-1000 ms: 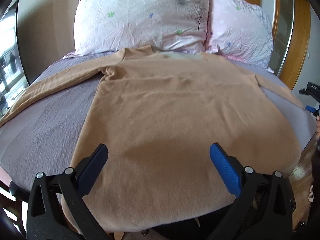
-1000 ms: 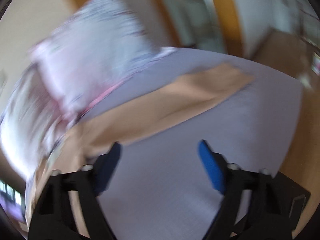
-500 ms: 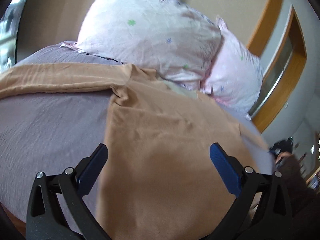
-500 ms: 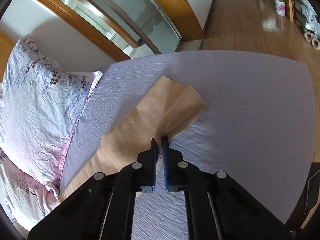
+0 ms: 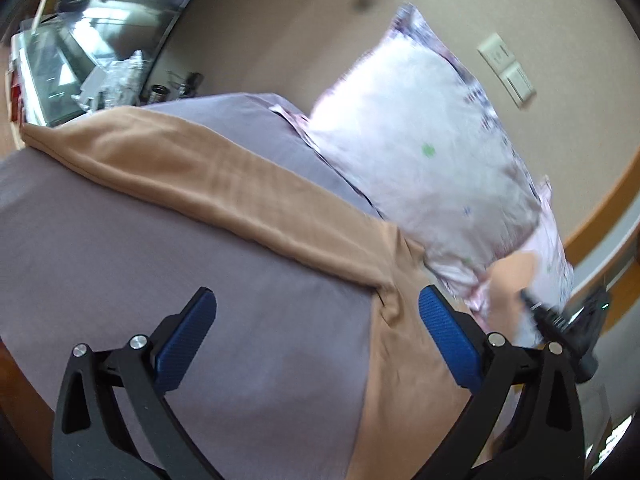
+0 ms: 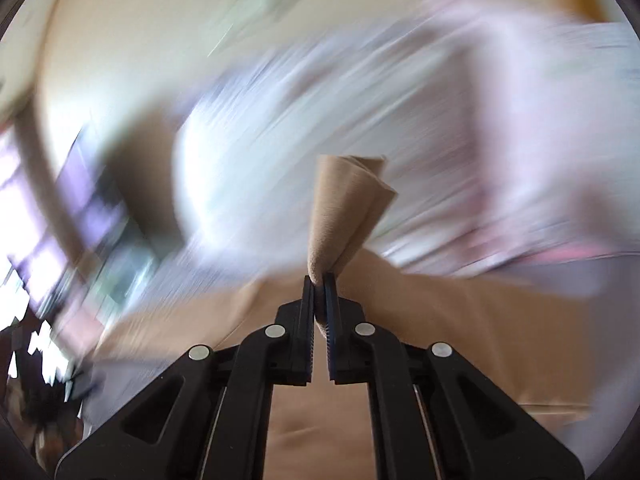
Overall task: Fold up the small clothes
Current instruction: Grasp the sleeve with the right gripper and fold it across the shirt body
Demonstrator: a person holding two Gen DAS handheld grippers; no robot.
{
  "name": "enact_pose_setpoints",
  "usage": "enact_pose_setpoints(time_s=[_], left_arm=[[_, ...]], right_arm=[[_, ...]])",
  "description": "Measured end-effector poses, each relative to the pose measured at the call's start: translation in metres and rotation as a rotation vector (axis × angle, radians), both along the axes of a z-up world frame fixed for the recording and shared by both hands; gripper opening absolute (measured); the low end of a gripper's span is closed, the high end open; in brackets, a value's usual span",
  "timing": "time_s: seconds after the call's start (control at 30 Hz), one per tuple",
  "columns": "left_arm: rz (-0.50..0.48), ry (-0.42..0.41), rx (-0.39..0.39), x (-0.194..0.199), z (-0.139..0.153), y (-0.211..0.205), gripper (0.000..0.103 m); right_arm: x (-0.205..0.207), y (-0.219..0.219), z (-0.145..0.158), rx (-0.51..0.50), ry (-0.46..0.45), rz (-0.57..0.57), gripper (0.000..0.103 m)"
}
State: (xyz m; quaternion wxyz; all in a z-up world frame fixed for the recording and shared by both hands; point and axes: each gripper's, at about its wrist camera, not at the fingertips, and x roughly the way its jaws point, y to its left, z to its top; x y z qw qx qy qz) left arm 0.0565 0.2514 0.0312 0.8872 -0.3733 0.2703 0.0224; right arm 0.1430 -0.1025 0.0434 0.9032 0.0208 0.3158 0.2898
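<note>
A tan long-sleeved top (image 5: 404,364) lies flat on a grey-purple bed sheet (image 5: 200,300). Its left sleeve (image 5: 192,172) stretches out towards the far left. My left gripper (image 5: 316,320) is open and empty, hovering over the sheet just below the sleeve's armpit. My right gripper (image 6: 319,280) is shut on the cuff of the right sleeve (image 6: 344,208), which stands up bunched above the jaws, lifted over the top's body (image 6: 440,320). The right gripper also shows in the left wrist view (image 5: 560,320), blurred, at the far right.
Two pale floral pillows (image 5: 420,152) lean against the beige wall at the head of the bed. A cluttered desk and window (image 5: 80,68) stand beyond the bed's far left. A wooden door frame (image 5: 600,208) is at the right. The right wrist view is heavily motion-blurred.
My right gripper has lifted the pinched right sleeve cuff off the sheet and swung it over the top's body. My left gripper has swung left, towards the left sleeve and armpit.
</note>
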Motion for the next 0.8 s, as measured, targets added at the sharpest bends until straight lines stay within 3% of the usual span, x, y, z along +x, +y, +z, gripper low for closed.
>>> enact_pose_setpoints(time_s=[0.03, 0.1, 0.17, 0.2, 0.23, 0.33, 0.6, 0.67, 0.7, 0.73, 0.77, 0.8], left_arm=[[0.021, 0.009, -0.011, 0.001, 0.0, 0.008, 0.101], [0.062, 0.031, -0.051, 0.002, -0.002, 0.028, 0.1], [0.088, 0.059, -0.099, 0.007, -0.007, 0.045, 0.1], [0.102, 0.074, -0.118, 0.009, -0.011, 0.052, 0.099], [0.115, 0.089, -0.136, 0.012, -0.014, 0.058, 0.097], [0.172, 0.152, -0.205, 0.018, -0.024, 0.079, 0.088], [0.274, 0.178, -0.375, 0.023, -0.032, 0.115, 0.082], [0.312, 0.219, -0.369, 0.027, -0.031, 0.12, 0.066], [0.334, 0.243, -0.358, 0.028, -0.031, 0.123, 0.046], [0.359, 0.282, -0.341, 0.03, -0.033, 0.126, 0.019], [0.378, 0.318, -0.322, 0.034, -0.034, 0.129, 0.01], [0.386, 0.326, -0.304, 0.036, -0.032, 0.131, 0.009]], right_arm=[[-0.001, 0.029, -0.019, -0.038, 0.076, 0.075, 0.006], [-0.003, 0.049, -0.031, -0.064, 0.115, 0.117, 0.012], [-0.014, 0.042, -0.026, -0.04, 0.066, 0.116, 0.038], [-0.02, 0.034, -0.021, -0.027, 0.038, 0.098, 0.062], [-0.019, 0.02, -0.012, -0.003, 0.001, 0.066, 0.075], [-0.021, -0.015, 0.003, 0.038, -0.035, 0.027, 0.077], [-0.045, -0.063, -0.001, 0.15, -0.022, 0.008, 0.08], [-0.048, -0.069, -0.004, 0.168, -0.016, 0.017, 0.081], [-0.049, -0.071, -0.005, 0.172, -0.017, 0.018, 0.081], [-0.051, -0.076, -0.006, 0.176, -0.021, 0.015, 0.082], [-0.052, -0.081, -0.006, 0.179, -0.025, 0.008, 0.083], [-0.053, -0.086, -0.007, 0.182, -0.027, 0.0, 0.083]])
